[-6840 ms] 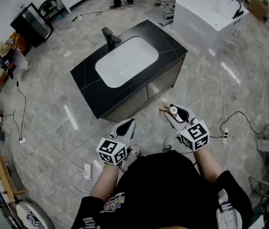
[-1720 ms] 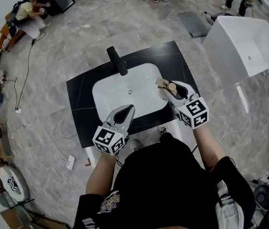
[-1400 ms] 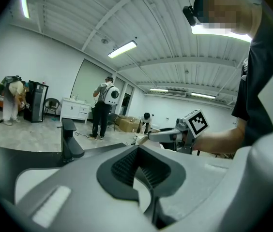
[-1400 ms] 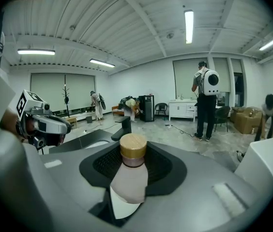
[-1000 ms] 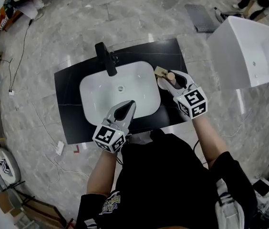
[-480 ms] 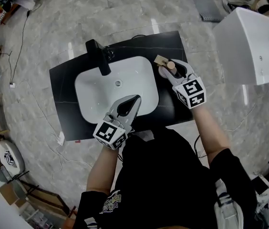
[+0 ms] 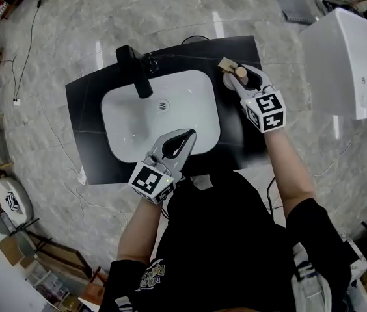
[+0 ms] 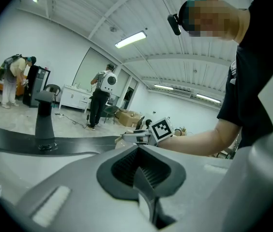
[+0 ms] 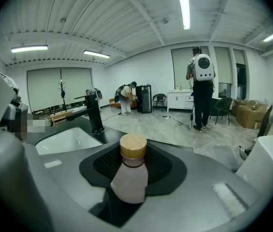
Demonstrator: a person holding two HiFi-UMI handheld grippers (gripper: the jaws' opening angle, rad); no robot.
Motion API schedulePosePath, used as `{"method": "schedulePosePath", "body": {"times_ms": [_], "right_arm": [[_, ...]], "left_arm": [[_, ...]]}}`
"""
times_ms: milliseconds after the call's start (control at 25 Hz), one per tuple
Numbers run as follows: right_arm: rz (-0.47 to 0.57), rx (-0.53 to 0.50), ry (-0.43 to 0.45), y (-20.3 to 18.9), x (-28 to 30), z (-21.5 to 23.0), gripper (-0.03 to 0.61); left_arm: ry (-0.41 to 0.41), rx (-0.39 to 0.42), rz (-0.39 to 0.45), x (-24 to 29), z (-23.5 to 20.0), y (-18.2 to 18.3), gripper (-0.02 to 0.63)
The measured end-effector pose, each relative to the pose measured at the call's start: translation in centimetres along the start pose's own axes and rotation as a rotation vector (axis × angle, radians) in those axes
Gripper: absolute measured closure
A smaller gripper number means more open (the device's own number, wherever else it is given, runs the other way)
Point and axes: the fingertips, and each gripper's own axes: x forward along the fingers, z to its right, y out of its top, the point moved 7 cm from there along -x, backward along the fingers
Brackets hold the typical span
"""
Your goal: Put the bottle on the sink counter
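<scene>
Right hand-held gripper point(image 7: 235, 77) clamps a frosted, wooden-capped bottle point(image 9: 129, 178) above black counter point(image 7: 233, 127).

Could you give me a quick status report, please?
Right tongs shut on bottle, over counter's right end. Left tongs shut, empty, above basin. Faucet well away from bottle.

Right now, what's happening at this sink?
A person stands at a black sink counter with a gripper in each hand. The right gripper is shut on a small bottle with a wooden cap, holding it over the counter's far right corner, beside the white basin. Whether it touches the counter can't be told. The left gripper is shut and empty, over the basin's near edge.
</scene>
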Motion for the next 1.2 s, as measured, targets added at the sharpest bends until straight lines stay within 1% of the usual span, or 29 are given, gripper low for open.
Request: {"method": "schedulePosePath", "body": {"times_ms": [240, 480, 680, 920, 1200], "right_arm": [[-0.001, -0.014, -0.004, 0.0, 1.7, 0.6, 0.414], [0.007, -0.030, 0.001, 0.2, 2.7, 0.9, 0.414], [0.007, -0.036, 0.001, 0.0, 3.3, 1.1, 0.414], [0.013, -0.049, 0.001, -0.2, 3.4, 1.1, 0.414], [0.008, -0.063, 0.010, -0.4, 3.4, 0.9, 0.414]], "left_arm": [[0.043, -0.007, -0.012, -1.2, -0.2, 0.3, 0.612], [0.072, 0.002, 0.004, -2.3, -0.2, -0.1, 0.612], [0.096, -0.021, -0.008, -2.7, 0.1, -0.2, 0.613], [0.109, -0.022, -0.013, -3.0, 0.3, -0.6, 0.612], [0.107, -0.023, 0.015, -2.7, 1.0, 0.3, 0.612]]}}
